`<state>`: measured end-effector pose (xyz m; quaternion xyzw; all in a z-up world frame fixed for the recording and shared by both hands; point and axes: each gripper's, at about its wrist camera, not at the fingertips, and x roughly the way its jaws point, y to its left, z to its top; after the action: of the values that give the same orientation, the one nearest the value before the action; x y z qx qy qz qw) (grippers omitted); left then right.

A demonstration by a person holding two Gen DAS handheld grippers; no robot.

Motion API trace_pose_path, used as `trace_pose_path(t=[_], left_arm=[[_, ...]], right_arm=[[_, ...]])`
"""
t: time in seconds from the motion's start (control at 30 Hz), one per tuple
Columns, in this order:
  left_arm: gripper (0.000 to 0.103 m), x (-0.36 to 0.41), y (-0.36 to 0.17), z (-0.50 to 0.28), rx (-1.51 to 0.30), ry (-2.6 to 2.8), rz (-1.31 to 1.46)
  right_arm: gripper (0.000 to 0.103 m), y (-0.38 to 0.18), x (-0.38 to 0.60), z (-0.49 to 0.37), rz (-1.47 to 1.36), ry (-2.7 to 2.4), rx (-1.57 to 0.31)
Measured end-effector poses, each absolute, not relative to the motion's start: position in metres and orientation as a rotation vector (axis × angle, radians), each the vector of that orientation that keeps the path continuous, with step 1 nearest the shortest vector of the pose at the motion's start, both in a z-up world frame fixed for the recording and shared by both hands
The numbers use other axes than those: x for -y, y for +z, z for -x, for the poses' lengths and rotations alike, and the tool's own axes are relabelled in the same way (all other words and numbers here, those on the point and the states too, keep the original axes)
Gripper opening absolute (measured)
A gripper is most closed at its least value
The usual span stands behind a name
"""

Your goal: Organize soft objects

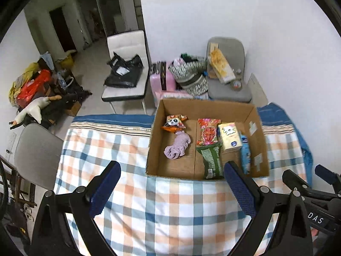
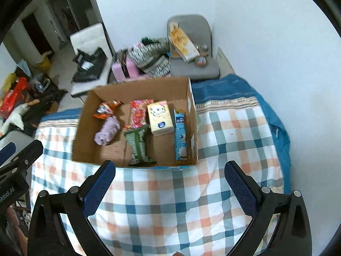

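An open cardboard box (image 1: 259,128) (image 2: 191,98) stands on the checked cloth. In it lie a lilac soft cloth (image 1: 178,146) (image 2: 107,131), an orange panda snack bag (image 1: 174,123) (image 2: 106,108), a red packet (image 1: 207,131) (image 2: 137,115), a green packet (image 1: 211,159) (image 2: 138,146), a yellow tissue box (image 1: 230,137) (image 2: 161,117) and a blue pack (image 1: 245,152) (image 2: 180,134). My left gripper (image 1: 171,168) is open and empty, just in front of the box. My right gripper (image 2: 170,167) is open and empty at the box's near wall.
The checked cloth (image 1: 162,200) (image 2: 170,200) covers the table, with a blue cover (image 2: 232,89) at its far edge. Two chairs (image 1: 127,64) (image 1: 228,72), bags and clutter stand behind. A grey chair back (image 1: 36,151) is at the left.
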<state>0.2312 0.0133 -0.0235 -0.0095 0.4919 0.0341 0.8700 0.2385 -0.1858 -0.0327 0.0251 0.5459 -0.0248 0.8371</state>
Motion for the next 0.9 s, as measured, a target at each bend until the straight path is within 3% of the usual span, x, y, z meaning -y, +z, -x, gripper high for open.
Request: trace_pose_path(t=[0.37, 0.9], left_arm=[[0.099, -0.016, 0.068, -0.151, -0.918, 0.069, 0.027], [0.099, -0.018, 0.09, -0.119, -0.891, 0.092, 0.031]], right_arm=[[0.103, 0.075, 0.188, -0.15, -0.074, 0.022, -0.999], [0.103, 0.116, 0.196, -0.107, -0.038, -0.012, -0.909]])
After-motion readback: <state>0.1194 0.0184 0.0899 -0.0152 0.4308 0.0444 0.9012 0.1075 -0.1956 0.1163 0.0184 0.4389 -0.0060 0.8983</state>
